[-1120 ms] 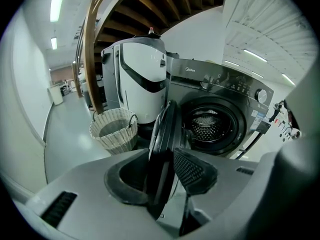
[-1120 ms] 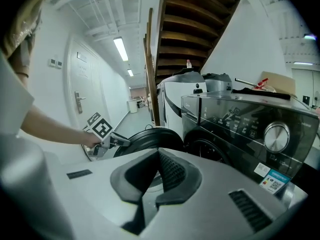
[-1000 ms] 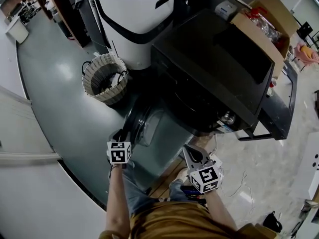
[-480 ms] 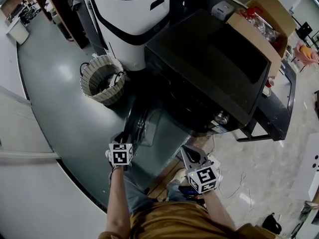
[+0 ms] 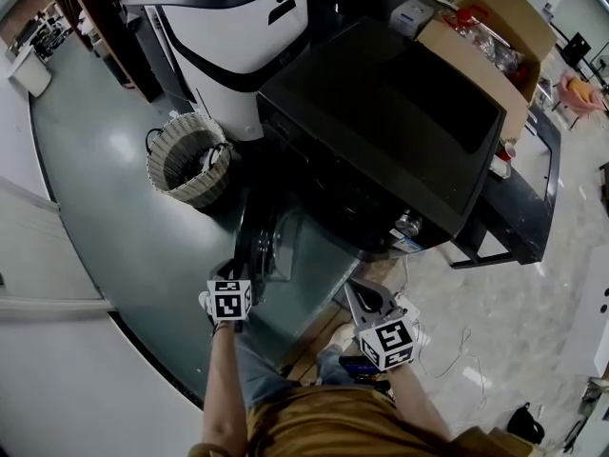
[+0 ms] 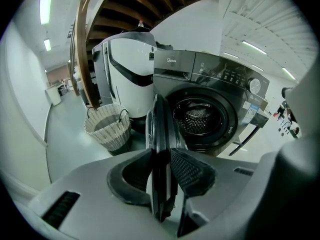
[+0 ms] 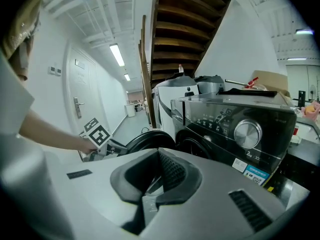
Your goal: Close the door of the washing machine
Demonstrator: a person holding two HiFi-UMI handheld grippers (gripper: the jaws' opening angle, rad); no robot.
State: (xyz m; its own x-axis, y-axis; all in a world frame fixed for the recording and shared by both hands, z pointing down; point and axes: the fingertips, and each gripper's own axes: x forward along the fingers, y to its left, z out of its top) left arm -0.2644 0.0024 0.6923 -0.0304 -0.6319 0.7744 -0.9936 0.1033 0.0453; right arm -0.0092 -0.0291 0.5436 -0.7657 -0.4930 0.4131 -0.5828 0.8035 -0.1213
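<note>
A black front-loading washing machine point(image 5: 381, 131) stands with its round door point(image 5: 255, 246) swung out toward me. In the left gripper view the door point(image 6: 160, 129) is edge-on, and beyond it the drum opening point(image 6: 197, 119) gapes. My left gripper point(image 5: 238, 274) is at the door's outer rim. Its jaws have just been closing, and its pads point(image 6: 187, 169) now press the rim from both sides. My right gripper point(image 5: 366, 298) hangs shut and empty near the machine's front right, below the control dial point(image 7: 247, 132). The right gripper view also shows the door point(image 7: 147, 141).
A wicker basket point(image 5: 186, 160) sits on the floor left of the door. Behind the basket is a white machine point(image 5: 228, 36). A cardboard box point(image 5: 485, 36) lies on a black table at the far right. My legs are just below the grippers.
The left gripper has shifted a little toward the machine's front with the door rim between its jaws. The right gripper has drifted only slightly.
</note>
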